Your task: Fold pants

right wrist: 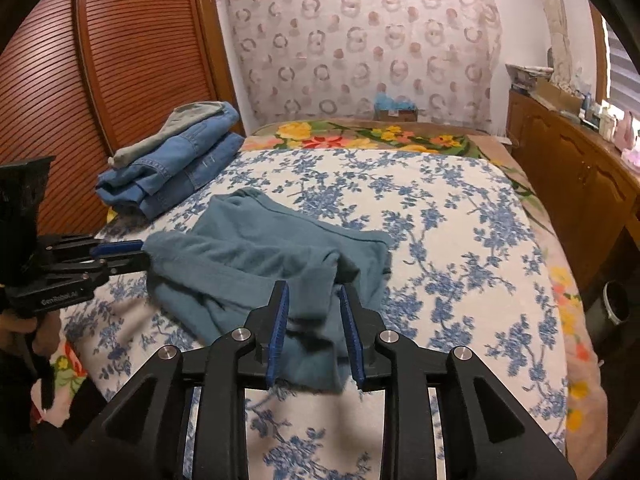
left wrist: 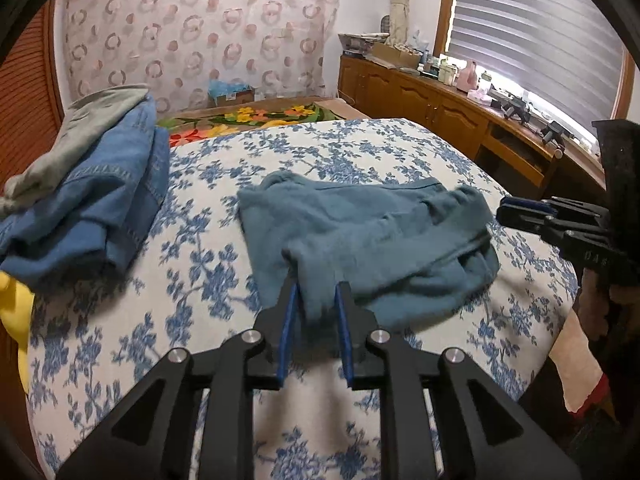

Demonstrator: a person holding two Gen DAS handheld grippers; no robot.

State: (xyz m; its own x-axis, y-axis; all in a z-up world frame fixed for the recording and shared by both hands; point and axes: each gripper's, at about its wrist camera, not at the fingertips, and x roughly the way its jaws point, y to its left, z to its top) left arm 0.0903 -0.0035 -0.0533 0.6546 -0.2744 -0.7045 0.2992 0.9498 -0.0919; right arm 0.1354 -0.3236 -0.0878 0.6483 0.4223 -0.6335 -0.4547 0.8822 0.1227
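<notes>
The pants [left wrist: 360,236] lie crumpled on the bed [left wrist: 360,148], about midway across it. My left tool [left wrist: 316,300] sits at their near edge with a fold of cloth between its fingers; my right tool [right wrist: 312,304] does likewise at the near right end. A stack of folded clothes [left wrist: 92,184] rests on the bed's far left, beside the slatted headboard [right wrist: 120,60]. A wooden cabinet [left wrist: 432,108] runs along the right of the bed, under the window.
</notes>
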